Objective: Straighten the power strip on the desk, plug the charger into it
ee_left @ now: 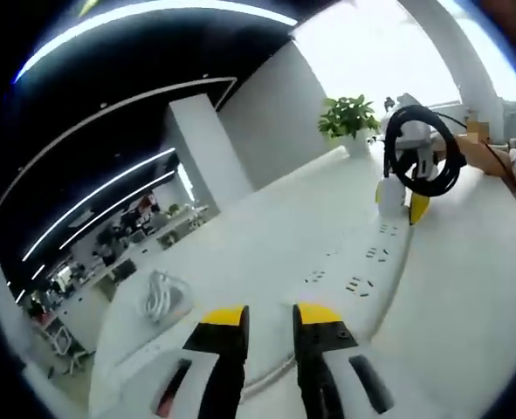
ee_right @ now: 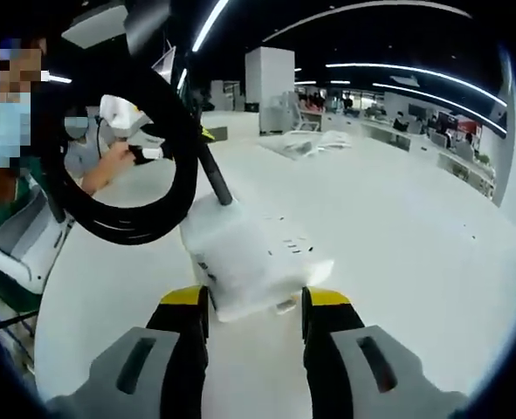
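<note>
STEP: straightening | power strip (ee_left: 375,262) runs from centre to upper right of the left gripper view, right gripper (ee_right: 251,301) clamped on its cable end (black cord (ee_right: 144,157) looped above) | left gripper (ee_left: 269,316) part-open, empty — charger (ee_left: 159,295) lower left | NEXT: square strip — then fetch charger

An open-plan office: a long white surface (ee_left: 266,227), rows of desks (ee_right: 415,140) toward two o'clock, strip ceiling lights (ee_right: 397,70) overhead, a potted plant (ee_left: 349,122) by bright windows.
</note>
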